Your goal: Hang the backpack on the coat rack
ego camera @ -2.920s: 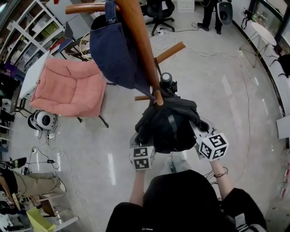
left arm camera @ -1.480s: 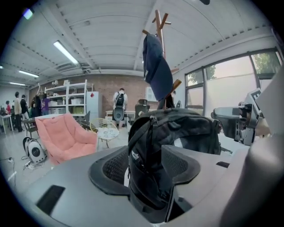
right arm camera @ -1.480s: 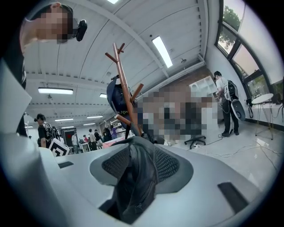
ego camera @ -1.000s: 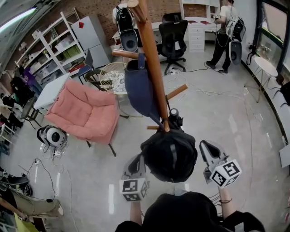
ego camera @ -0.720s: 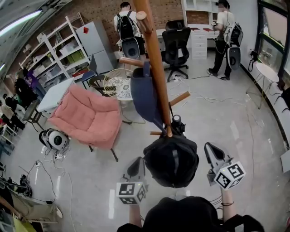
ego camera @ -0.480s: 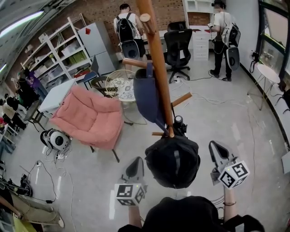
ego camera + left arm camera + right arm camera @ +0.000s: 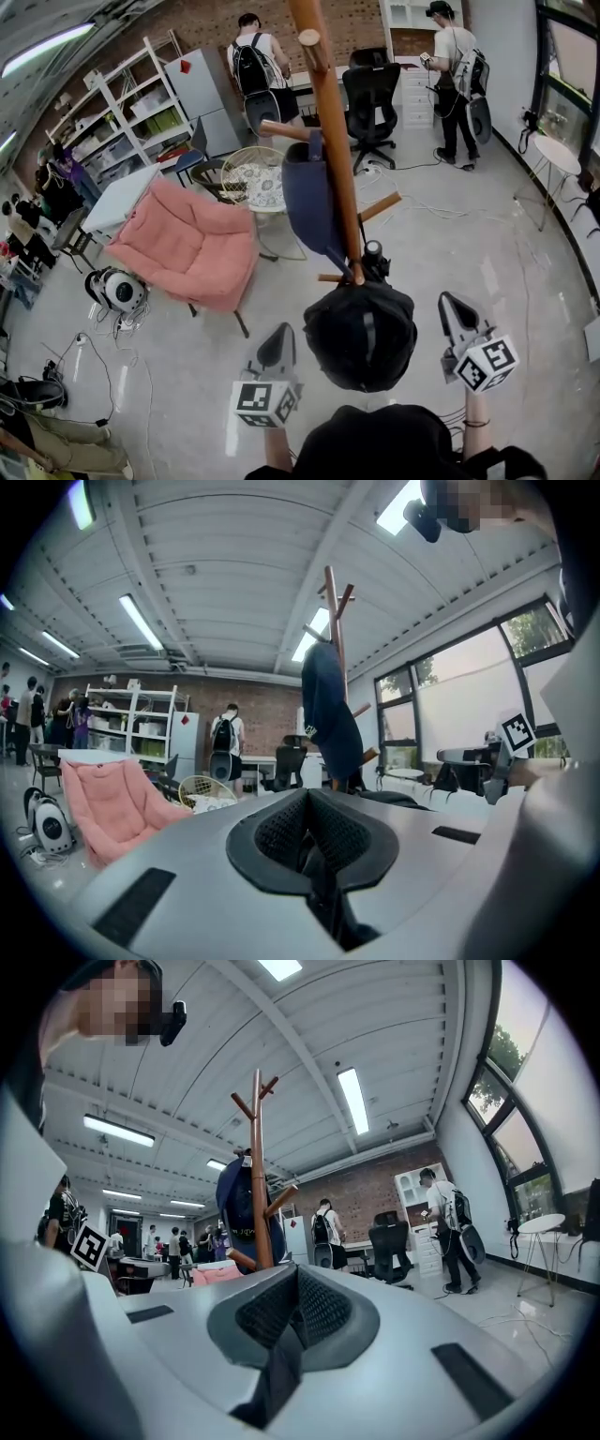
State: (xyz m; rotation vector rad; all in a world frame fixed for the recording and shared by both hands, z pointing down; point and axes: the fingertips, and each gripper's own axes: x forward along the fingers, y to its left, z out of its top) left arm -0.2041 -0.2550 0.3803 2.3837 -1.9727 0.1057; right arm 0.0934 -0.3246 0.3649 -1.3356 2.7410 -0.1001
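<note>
A pink chair point(image 7: 187, 246) stands well to the left. The left tongs point(image 7: 279, 334) are closed, empty. The black backpack point(image 7: 361, 336) hangs low on the coat rack point(image 7: 334, 159), between both tongs. It looks soft, saggy and probably weighty, best taken by its top loop. The right tongs point(image 7: 450, 302) are closed, empty, with bare floor point(image 7: 530, 281) beyond.

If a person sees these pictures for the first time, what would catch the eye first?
The wooden coat rack stands in the middle of the head view, with a navy bag on an upper peg and the black backpack hanging at a low peg. The left claw and right claw are shut and empty on either side of it, not touching. A pink chair sits to the left.
</note>
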